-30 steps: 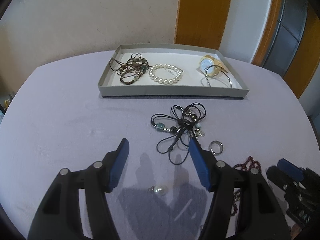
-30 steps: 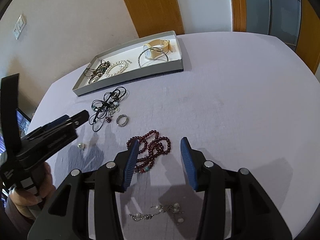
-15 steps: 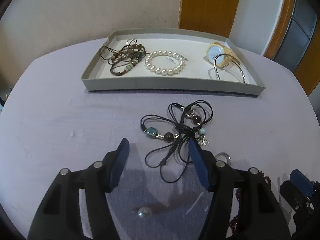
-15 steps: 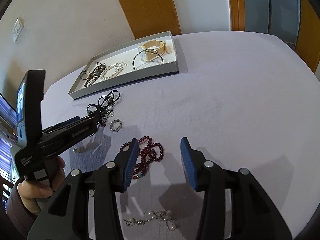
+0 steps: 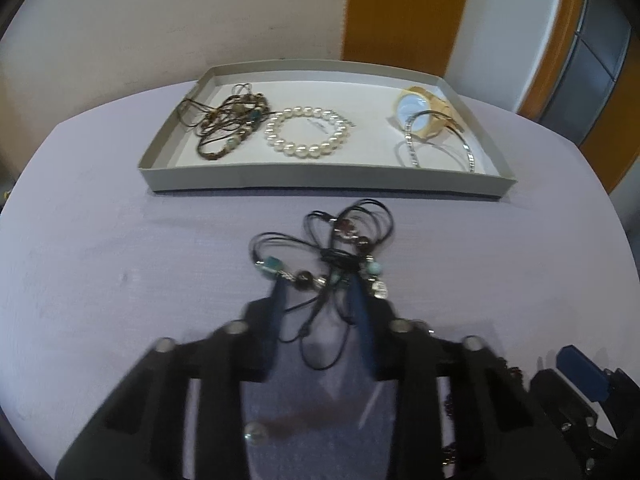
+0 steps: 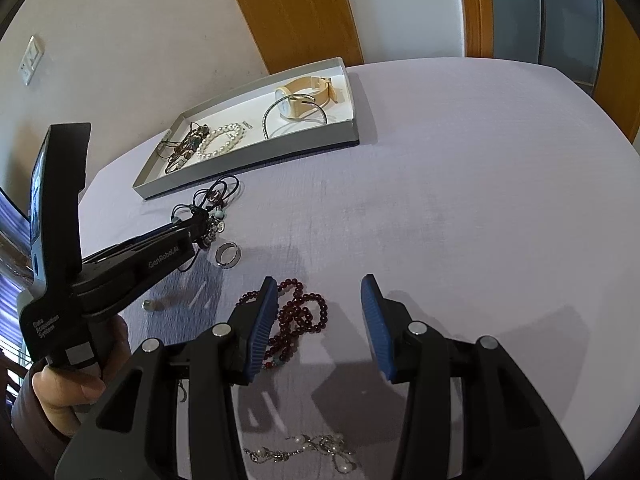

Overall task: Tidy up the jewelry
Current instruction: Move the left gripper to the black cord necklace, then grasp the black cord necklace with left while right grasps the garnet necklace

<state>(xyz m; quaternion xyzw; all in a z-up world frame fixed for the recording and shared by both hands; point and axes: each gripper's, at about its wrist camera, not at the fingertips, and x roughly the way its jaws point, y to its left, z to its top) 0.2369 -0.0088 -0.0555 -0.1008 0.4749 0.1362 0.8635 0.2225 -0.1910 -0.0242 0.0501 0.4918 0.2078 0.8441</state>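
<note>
**Claw closing on a corded necklace**

The left claw (image 5: pixel 318 286) was closing around the black cord necklace (image 5: pixel 332 248), its cords between the tips. The tray (image 5: pixel 320 178) sat just beyond. Next, probably lifting it there. The right claw (image 6: pixel 318 316) hung released, empty.

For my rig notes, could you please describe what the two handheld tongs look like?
Both are matte black plastic. The right tongs have two angular arms with silver round fasteners, ending in blue ribbed pads. The left tongs match, with dark blue pads. Seen from the right wrist view, the left unit's body carries white lettering, "GenRobot.AI" and "Data Acquisition System", on a pistol-style handle. No cables or sleeves show clearly.
</note>
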